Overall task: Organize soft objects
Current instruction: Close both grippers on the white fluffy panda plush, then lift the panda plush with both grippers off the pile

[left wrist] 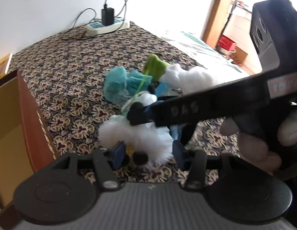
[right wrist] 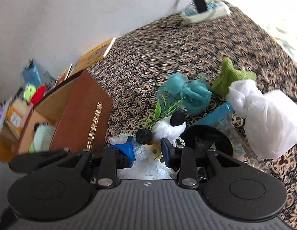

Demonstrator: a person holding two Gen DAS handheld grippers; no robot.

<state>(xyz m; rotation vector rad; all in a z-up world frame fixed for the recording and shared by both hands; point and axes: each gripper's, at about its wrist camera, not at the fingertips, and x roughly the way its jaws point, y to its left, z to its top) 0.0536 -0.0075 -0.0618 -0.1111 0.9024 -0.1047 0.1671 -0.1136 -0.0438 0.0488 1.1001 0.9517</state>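
Note:
A white fluffy plush toy (left wrist: pixel 140 136) with black ears lies on the patterned cloth (left wrist: pixel 71 67). My left gripper (left wrist: pixel 149 153) straddles its lower end, and both blue pads sink into the fur. My right gripper (left wrist: pixel 136 115) reaches in from the right, held by a hand (left wrist: pixel 253 140), with its tips over the toy's upper part. In the right wrist view the toy's head (right wrist: pixel 167 129) sits just beyond my right gripper (right wrist: pixel 148 150). Those jaws stand a little apart, and clear plastic wrap (right wrist: pixel 148 163) shows in the gap.
An open brown cardboard box (left wrist: pixel 33 126) (right wrist: pixel 81 115) stands at the left with a pale green soft thing (right wrist: pixel 41 138) inside. A teal net pouch (right wrist: pixel 186 92), a green plush (right wrist: pixel 230 78), a white bag (right wrist: pixel 263 115) and a blue box (right wrist: pixel 215 115) lie behind. A power strip (left wrist: pixel 106 26) sits at the far edge.

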